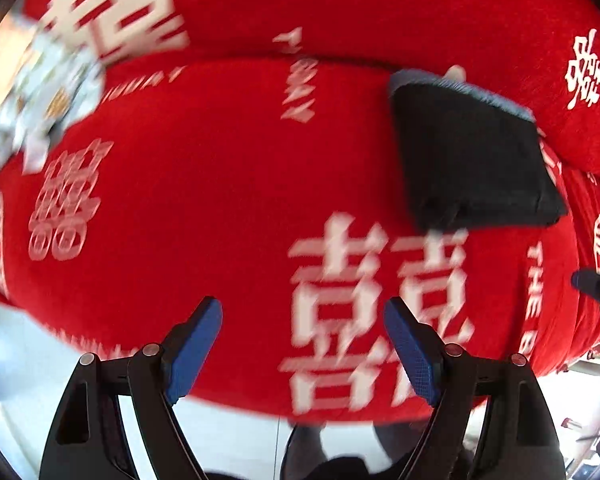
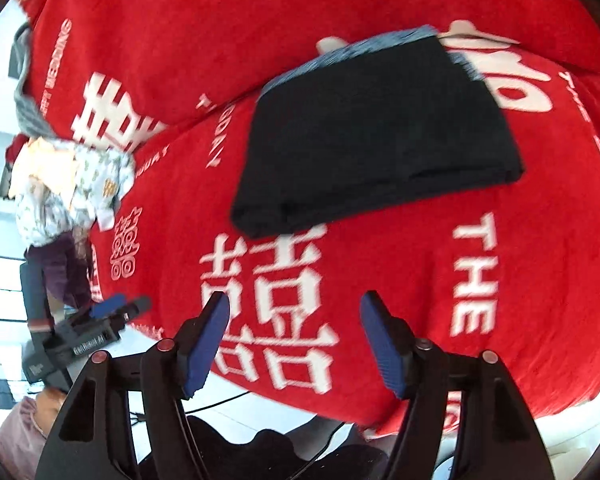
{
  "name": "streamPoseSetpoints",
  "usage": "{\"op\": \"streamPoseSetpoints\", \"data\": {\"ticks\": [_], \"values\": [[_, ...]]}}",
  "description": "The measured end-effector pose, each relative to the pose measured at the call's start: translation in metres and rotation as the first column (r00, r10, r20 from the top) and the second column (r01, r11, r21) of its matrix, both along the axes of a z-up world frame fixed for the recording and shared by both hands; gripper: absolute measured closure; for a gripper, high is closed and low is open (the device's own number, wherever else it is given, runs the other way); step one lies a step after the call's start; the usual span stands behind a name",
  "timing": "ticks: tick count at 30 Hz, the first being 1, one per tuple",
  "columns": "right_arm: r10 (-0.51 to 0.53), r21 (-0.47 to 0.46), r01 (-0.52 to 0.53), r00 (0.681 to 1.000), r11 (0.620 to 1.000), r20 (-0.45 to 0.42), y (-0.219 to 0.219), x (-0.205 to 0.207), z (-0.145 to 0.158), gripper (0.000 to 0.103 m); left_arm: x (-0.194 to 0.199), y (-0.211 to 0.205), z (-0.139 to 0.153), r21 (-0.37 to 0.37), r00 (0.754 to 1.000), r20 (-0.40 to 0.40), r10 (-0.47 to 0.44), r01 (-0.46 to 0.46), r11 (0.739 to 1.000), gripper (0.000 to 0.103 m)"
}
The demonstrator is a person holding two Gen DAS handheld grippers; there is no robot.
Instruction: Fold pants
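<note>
A pair of dark pants (image 2: 376,136), folded into a compact rectangle, lies flat on a red blanket (image 2: 380,280) printed with large white Chinese characters and English words. A strip of grey-blue lining shows along the far edge of the pants. The bundle sits toward the far side of the blanket, well apart from both grippers.

The left gripper (image 1: 302,344) hovers above the near edge of the blanket, its blue-padded fingers (image 1: 198,352) spread wide with nothing between them. The right gripper (image 2: 296,340) is likewise released, fingers apart and empty, above the near edge.

At the left edge of the blanket sits a heap of other clothes (image 2: 68,192), pale and patterned with something purple beneath. The left-wrist view is blurred.
</note>
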State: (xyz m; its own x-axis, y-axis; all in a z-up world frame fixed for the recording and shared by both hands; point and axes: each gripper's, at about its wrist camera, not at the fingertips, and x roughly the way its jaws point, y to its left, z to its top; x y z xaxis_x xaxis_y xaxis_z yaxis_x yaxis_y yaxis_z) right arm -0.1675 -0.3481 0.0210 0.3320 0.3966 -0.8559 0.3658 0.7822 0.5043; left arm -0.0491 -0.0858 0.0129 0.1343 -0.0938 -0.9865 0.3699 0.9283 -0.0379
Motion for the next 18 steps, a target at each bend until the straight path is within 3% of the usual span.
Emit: {"op": "streamPoseSetpoints", "data": {"ticks": [7,10,15,16,18], "values": [[-0.061,-0.023,0.061,0.998,0.998,0.023,-0.090,0.028,0.000,0.030,0.061,-0.076,-0.012,-0.063,1.000,-0.004,0.023,-0.023,0.998,0.019],[-0.073,-0.021,0.074,0.997,0.997,0.026,-0.119,0.044,-0.005,0.030,0.079,-0.102,-0.024,-0.056,1.000,-0.007,0.012,-0.012,0.998,0.019],[-0.093,0.031,0.094,0.995,0.995,-0.019,-0.153,0.076,-0.038,0.031,0.096,-0.126,-0.044,-0.080,0.998,-0.052,0.020,-0.024,0.996,0.019],[-0.098,0.020,0.098,0.995,0.995,-0.032,-0.157,0.082,-0.045,0.032,0.097,-0.132,-0.048,-0.067,0.999,-0.052,0.014,-0.018,0.998,0.019],[-0.090,0.008,0.090,0.996,0.996,-0.026,-0.160,0.091,-0.053,0.049,0.095,-0.141,-0.055,-0.034,0.999,-0.048,-0.008,0.006,0.999,0.019]]}}
